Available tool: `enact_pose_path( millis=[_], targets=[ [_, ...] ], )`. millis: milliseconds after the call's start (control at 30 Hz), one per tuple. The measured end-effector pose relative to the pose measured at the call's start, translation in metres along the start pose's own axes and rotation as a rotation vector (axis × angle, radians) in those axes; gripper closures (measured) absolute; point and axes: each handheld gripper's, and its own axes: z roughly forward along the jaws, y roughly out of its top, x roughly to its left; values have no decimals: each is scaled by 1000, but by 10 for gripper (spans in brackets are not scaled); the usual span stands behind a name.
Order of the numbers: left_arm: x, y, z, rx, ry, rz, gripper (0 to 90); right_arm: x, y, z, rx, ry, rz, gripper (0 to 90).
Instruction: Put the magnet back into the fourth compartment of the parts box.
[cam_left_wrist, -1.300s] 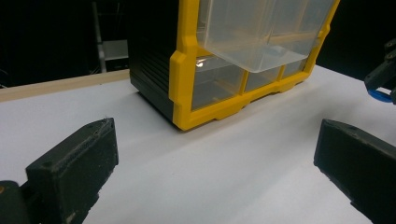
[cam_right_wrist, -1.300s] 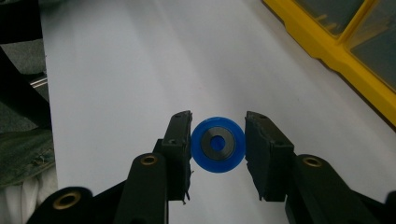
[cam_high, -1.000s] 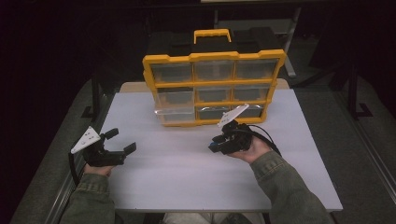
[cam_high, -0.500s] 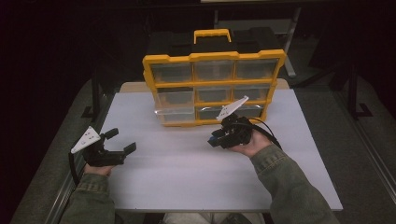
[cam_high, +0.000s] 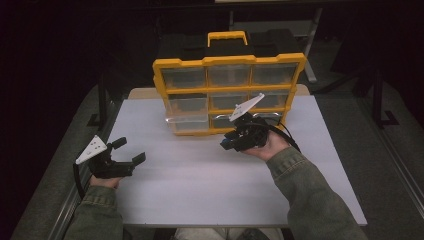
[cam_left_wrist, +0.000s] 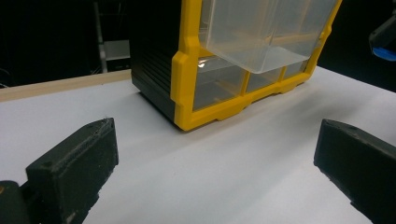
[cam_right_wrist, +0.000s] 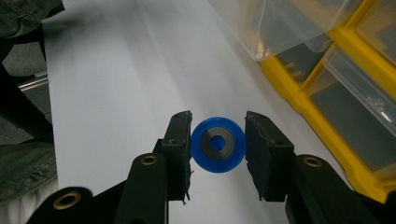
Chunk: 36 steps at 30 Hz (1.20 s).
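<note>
Jaws of the right gripper (cam_right_wrist: 218, 140) clamped on a blue wheel (cam_right_wrist: 218, 144), one pad on each side of its rim; jaws of the left gripper (cam_high: 134, 151) spread wide, nothing between them.

Blue wheel: round, with a grey hub and a blue centre. Held above the white table (cam_high: 200, 190), just in front of the organizer's lower drawers. In the right gripper view its flat face looks back along the jaws, so its axle line runs along the gripper; it has no long side to speak of.

Surroundings: yellow drawer organizer (cam_high: 229, 62) standing upright at the far side of the table, black body, yellow handle on top. One clear drawer (cam_high: 187, 117) at its lower left is pulled out and overhangs the table; it lies between the two grippers. In the left gripper view that drawer (cam_left_wrist: 266, 32) juts out over the table.

Change from a second ago: the right hand (cam_high: 270, 145) stands a little higher and closer to the organizer front. Left gripper unmoved near the table's left edge.
</note>
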Motion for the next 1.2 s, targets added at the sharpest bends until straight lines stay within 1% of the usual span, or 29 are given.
enact_pose_path(
  millis=[133,233,333,700,800,933,1033,1200],
  targets=[
    [0,0,0,1,-1,-1,0,-1,7,-3,7,-12,-17,606],
    [0,0,1,4,-2,3,0,-2,12,-5,2,-18,-10,606],
    [0,1,0,-5,-1,-1,0,-4,16,-7,-2,-19,-17,606],
    [1,0,1,2,-6,2,0,-5,34,-16,-9,-42,-41,606],
    [1,0,1,4,-6,3,0,-5,39,-19,-11,-45,-38,606],
    [1,0,2,6,-9,0,0,-6,46,-22,-16,-48,-53,606],
    [0,-1,3,11,-15,3,0,-6,51,-25,-26,-49,-57,606],
    [-1,-1,6,19,-25,7,0,-8,60,-26,-20,-57,-66,606]
  ],
)
